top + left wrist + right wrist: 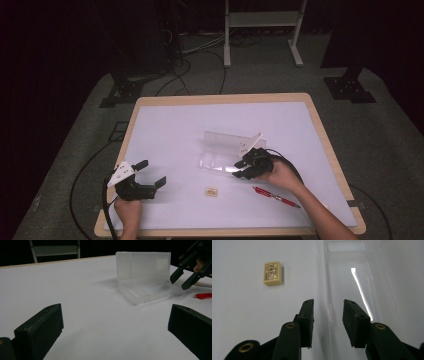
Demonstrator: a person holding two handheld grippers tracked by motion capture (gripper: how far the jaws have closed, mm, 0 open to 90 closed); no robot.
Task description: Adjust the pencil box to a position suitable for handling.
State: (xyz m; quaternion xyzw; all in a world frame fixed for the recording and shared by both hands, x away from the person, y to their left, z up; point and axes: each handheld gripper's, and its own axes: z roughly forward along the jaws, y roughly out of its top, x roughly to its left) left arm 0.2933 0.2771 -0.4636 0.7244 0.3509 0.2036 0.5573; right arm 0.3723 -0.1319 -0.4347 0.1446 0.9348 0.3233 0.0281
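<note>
A clear plastic case [216,162] lies open on the white table [170,125], its lid [227,138] standing upright behind the tray. My right gripper [239,169] hovers at the tray's right end. In the right gripper view its jaws [328,303] stand apart over the case's [352,277] near wall and do not press on it. A small cream eraser [211,191] [272,273] lies in front of the case. My left gripper [151,172] rests open near the front left, empty [116,312], and faces the case [143,277] and the right gripper [180,283].
A red pen [275,196] [203,295] lies on the table under the right forearm. Cables trail from both grippers over the table's front edge. A metal stand [262,30] is on the floor beyond the table.
</note>
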